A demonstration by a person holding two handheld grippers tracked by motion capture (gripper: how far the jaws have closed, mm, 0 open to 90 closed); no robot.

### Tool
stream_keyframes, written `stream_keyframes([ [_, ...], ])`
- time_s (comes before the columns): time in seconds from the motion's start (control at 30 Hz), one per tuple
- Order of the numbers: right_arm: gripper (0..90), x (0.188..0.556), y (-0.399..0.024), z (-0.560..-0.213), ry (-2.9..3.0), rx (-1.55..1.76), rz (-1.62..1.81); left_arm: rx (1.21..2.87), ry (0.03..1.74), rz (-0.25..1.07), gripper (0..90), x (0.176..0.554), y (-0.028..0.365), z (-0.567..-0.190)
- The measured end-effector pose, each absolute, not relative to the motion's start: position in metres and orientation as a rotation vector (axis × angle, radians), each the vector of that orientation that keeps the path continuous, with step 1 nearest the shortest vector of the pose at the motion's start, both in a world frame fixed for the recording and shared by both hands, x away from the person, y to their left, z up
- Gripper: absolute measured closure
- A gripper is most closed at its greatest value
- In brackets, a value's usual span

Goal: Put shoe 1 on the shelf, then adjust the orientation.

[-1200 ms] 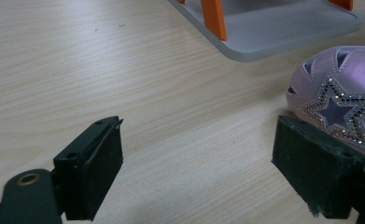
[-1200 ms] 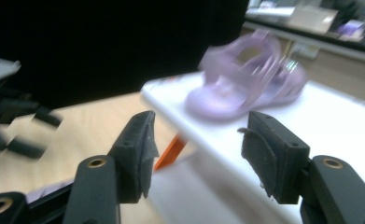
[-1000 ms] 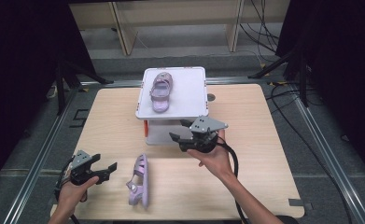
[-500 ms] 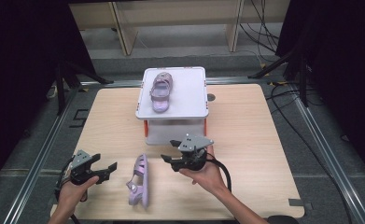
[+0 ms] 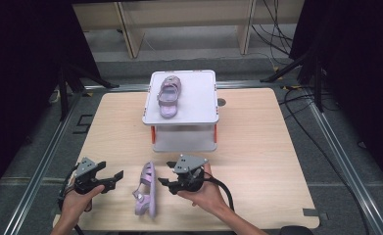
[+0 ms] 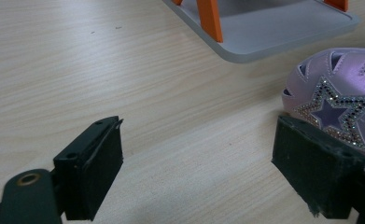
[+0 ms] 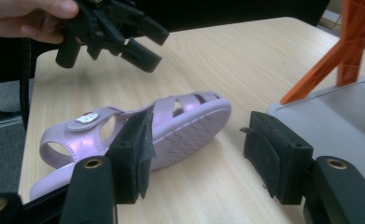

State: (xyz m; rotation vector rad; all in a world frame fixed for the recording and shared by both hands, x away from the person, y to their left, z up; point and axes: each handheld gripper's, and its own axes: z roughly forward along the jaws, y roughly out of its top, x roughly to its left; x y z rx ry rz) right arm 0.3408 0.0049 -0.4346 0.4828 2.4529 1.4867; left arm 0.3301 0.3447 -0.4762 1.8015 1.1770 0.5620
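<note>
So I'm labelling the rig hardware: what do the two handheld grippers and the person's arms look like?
Both the left gripper and the right gripper are black, each topped by a grey three-cornered plate and trailing a black cable. In the gripper views, the fingers are blocky black pads, slightly frayed at the edges, on arms with brass-coloured rivets. The person's forearms are bare; no sleeves or gloves are visible.

Bright, even overhead light on the pale wooden table (image 5: 257,142), while the surroundings fall to near black. Shadows stay soft and short under the white stand (image 5: 184,105). Close-up jaws blur slightly; no harsh glare anywhere.
</note>
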Motion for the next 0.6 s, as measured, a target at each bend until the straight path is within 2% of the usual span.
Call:
stream_keyframes([
  [0.47,36.3,0.334,0.021,-0.447,2.521,0.5,1.403,1.813,1.177,0.567,15.6,0.33,0.344,-0.477],
  [0.6,37.4,0.335,0.027,-0.45,2.543,0.53,1.409,1.808,1.179,0.571,15.6,0.33,0.344,-0.476],
])
